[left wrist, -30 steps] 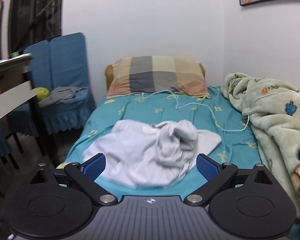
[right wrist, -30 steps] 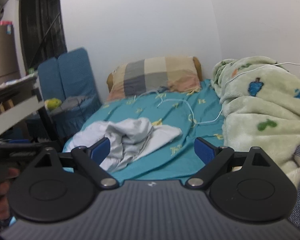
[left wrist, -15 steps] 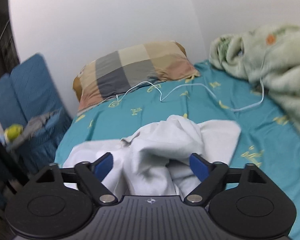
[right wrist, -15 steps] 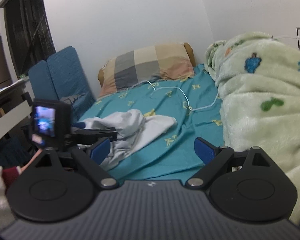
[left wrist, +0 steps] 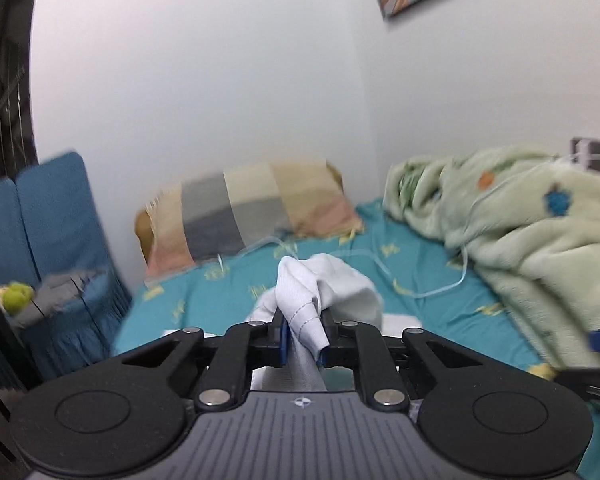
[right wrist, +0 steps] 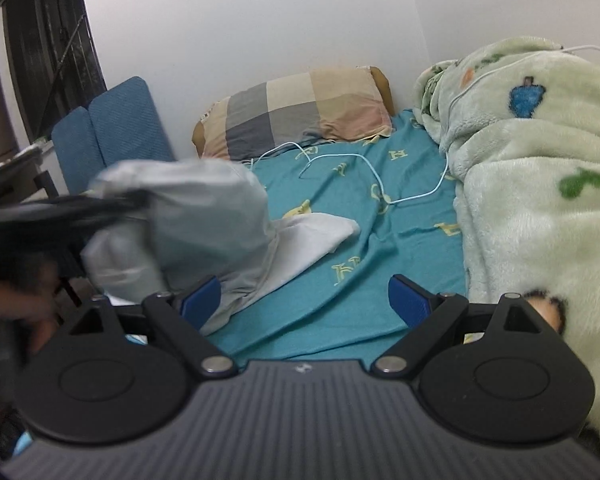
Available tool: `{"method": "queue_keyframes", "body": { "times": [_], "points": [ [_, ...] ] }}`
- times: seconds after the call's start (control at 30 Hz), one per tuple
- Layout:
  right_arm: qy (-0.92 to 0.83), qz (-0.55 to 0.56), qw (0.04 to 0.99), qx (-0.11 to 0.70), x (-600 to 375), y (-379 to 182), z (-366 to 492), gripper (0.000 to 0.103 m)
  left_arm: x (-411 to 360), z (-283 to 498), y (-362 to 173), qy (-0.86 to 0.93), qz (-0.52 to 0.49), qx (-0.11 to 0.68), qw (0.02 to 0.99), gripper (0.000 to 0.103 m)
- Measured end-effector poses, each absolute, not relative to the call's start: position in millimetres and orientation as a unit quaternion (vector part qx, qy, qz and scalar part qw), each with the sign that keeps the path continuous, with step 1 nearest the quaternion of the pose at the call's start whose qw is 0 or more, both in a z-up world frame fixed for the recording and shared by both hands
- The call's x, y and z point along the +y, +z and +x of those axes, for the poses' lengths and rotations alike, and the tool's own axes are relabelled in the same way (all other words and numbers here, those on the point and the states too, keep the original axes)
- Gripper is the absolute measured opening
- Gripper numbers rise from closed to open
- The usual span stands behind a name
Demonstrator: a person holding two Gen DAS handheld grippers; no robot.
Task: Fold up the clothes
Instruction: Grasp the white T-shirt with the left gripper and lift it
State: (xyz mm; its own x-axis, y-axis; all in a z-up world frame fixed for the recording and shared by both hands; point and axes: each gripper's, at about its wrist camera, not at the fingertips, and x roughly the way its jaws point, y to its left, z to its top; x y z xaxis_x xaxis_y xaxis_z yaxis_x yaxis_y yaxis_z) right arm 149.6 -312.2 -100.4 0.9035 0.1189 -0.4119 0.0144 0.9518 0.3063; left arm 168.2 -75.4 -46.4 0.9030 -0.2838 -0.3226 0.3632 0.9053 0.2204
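One white garment [left wrist: 324, 284], one checked pillow [right wrist: 300, 112], one green blanket [right wrist: 540, 184], two blue chairs [right wrist: 112, 136], one cable [right wrist: 380, 176].

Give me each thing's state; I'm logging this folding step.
Left claw: shut on the white cloth garment.
Right claw: open, holding nothing.
White cloth garment: crumpled, partly lifted off the bed.
Teal patterned bedsheet: spread, wrinkled.
Checked pillow: lying at the head.
Pale green fleece blanket: heaped.
White cable: loose on the bedsheet.

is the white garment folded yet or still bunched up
Still bunched, not folded. The left gripper is shut on a crumpled fold of the white garment, lifting it; the rest trails rumpled onto the teal bedsheet.
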Motion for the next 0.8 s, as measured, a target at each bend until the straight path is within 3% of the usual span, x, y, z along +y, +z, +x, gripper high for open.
{"method": "queue_keyframes", "body": {
  "times": [0.2,0.43,0.5,0.6,0.73,0.8],
  "points": [
    [0.033,0.141,0.968,0.204,-303,-83,130,0.092,-36,65,-18,-0.233,0.159,0.164,0.945,0.014],
    [0.092,0.154,0.955,0.235,-288,-84,123,0.092,1,31,-75,-0.224,0.125,0.372,0.892,0.015],
    [0.110,0.157,0.950,0.245,-283,-86,121,0.092,8,35,-76,-0.222,0.108,0.376,0.893,0.016],
    [0.133,0.159,0.942,0.263,-276,-93,124,0.092,17,43,-71,-0.220,0.063,0.384,0.895,0.023],
    [0.165,0.193,0.921,0.295,-274,-110,133,0.092,29,34,-57,-0.221,0.018,0.359,0.907,0.049],
    [0.180,0.209,0.914,0.299,-270,-114,135,0.084,34,28,-48,-0.223,-0.005,0.340,0.914,0.054]
  ]
}}
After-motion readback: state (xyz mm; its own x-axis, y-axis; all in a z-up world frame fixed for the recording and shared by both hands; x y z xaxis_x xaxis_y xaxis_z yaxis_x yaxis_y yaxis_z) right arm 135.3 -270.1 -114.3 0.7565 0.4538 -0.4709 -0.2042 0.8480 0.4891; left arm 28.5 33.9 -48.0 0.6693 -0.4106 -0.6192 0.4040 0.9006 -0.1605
